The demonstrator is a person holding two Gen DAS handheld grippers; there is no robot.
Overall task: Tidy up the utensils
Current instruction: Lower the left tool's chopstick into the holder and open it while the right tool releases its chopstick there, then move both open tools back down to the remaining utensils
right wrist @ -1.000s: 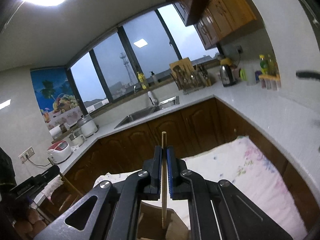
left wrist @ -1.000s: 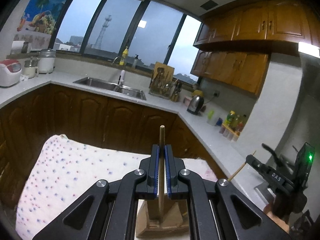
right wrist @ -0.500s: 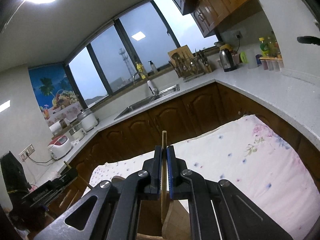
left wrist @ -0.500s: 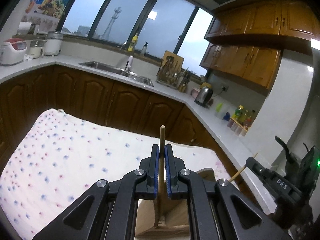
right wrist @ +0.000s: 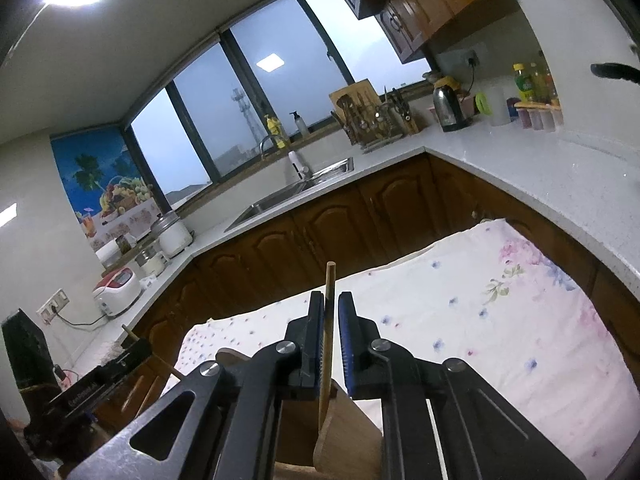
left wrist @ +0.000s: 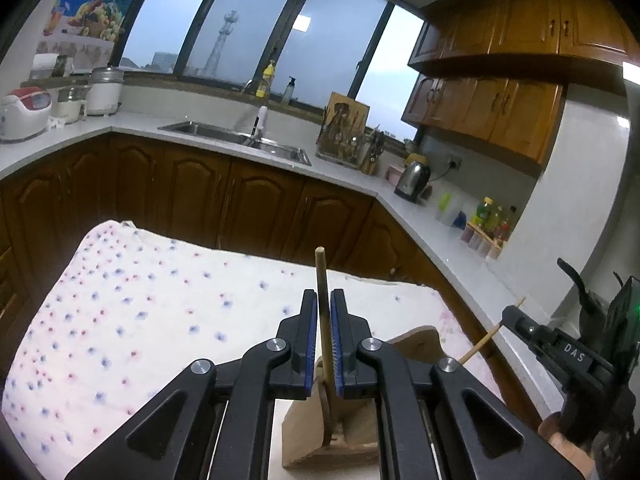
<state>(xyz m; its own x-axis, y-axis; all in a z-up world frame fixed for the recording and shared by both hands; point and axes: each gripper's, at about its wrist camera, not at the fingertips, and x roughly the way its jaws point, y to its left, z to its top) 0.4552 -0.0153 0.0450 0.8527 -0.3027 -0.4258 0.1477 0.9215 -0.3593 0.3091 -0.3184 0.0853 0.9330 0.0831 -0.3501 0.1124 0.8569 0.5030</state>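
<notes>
A thin wooden stick (left wrist: 323, 320) stands upright, its lower end inside a wooden holder (left wrist: 416, 350).

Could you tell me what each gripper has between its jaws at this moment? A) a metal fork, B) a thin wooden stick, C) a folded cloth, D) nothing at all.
B: in each wrist view a thin wooden stick stands between the blue-padded jaws, at the left gripper and at the right gripper, above a wooden holder on the floral cloth.

I see a kettle (left wrist: 413, 176) on the desk (left wrist: 424, 220), a sink (left wrist: 236, 142) under the window, and a rice cooker (left wrist: 24, 114) far left.
</notes>
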